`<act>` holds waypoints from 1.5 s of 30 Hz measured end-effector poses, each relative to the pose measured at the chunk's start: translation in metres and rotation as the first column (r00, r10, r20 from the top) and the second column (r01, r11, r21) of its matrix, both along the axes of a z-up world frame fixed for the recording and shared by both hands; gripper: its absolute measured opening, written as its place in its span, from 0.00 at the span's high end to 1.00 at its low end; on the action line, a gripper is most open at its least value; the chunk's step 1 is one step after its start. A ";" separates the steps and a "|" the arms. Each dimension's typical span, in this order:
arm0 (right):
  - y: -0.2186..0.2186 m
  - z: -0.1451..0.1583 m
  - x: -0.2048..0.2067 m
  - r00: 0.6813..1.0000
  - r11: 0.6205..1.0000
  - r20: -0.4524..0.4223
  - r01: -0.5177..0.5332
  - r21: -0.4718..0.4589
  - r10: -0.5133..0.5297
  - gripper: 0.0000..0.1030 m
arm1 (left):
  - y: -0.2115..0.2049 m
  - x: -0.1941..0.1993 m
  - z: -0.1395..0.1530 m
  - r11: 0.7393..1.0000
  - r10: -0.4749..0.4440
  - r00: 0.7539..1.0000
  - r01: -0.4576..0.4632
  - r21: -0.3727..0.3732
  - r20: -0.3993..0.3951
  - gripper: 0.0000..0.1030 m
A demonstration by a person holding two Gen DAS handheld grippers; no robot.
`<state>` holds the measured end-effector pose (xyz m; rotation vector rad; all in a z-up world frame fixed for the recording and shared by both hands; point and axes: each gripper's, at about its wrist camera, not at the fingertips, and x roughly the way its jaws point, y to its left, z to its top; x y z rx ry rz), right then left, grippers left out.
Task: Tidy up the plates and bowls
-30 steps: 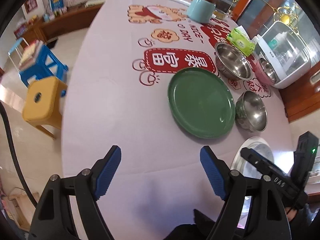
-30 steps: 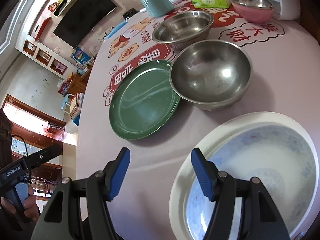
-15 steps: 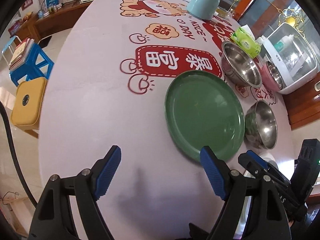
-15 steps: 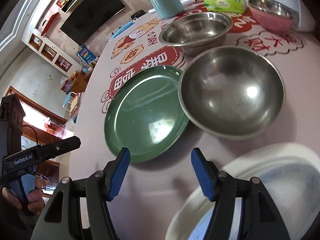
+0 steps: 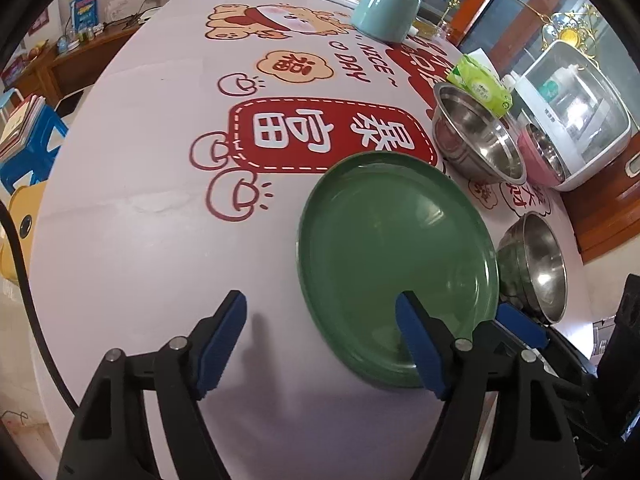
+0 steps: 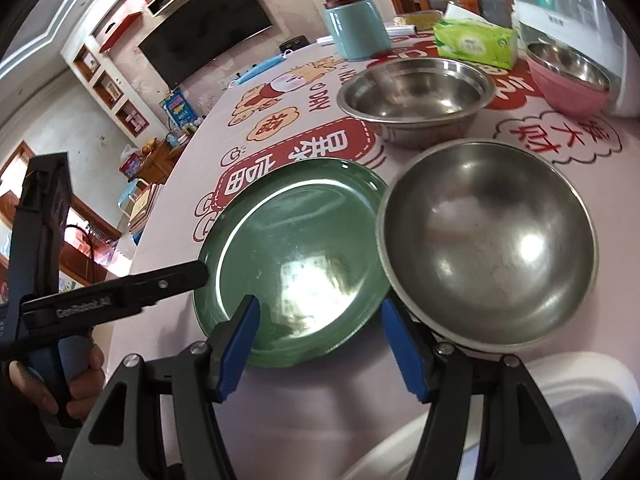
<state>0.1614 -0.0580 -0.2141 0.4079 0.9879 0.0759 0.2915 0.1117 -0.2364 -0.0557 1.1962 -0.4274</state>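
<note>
A green plate (image 5: 396, 252) is lying flat on a tabletop (image 5: 140, 240) covered with a pale pink cloth printed with red and cartoon designs. Just beside the plate's right edge a round steel bowl (image 6: 488, 240) is sitting upright, its rim appearing to overlap the plate's rim in the right wrist view. Farther back, a wider steel bowl (image 6: 416, 96) is standing near a pink bowl (image 6: 568, 76) with a steel lining, a green tissue pack (image 6: 476, 44) and a pale blue canister (image 6: 356, 32). A white dish (image 6: 560, 412) is sitting at the near right edge.

The left hand-held gripper (image 5: 320, 344) is hovering low over the plate's near left rim, its jaws spread but closing, one blue finger over the plate and the other over bare cloth, neither pressing on the rim. The right hand-held gripper (image 6: 320, 340) is hanging over the plate's near right edge with its jaws spread apart and nothing pinched. A hand (image 6: 52, 384) is gripping the left tool's handle.
</note>
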 end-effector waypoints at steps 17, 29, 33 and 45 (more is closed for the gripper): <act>-0.006 -0.017 0.010 0.999 0.999 -0.028 0.035 0.033 -0.034 0.49 | -0.018 0.009 -0.013 0.998 -0.057 0.998 0.057 -0.004 -0.011 0.55; -0.022 -0.021 0.003 0.992 0.992 -0.051 0.116 0.050 -0.114 0.83 | -0.018 0.007 -0.013 0.998 -0.045 0.999 0.045 0.038 0.011 0.66; -0.026 -0.021 0.001 0.991 0.990 -0.052 0.124 0.070 -0.121 0.86 | -0.019 0.005 -0.013 0.997 -0.047 0.999 0.046 0.060 0.013 0.69; -0.024 -0.019 -0.004 0.991 0.991 -0.091 0.104 0.089 -0.096 0.88 | -0.006 -0.005 -0.011 0.997 -0.014 0.999 0.017 0.073 -0.034 0.80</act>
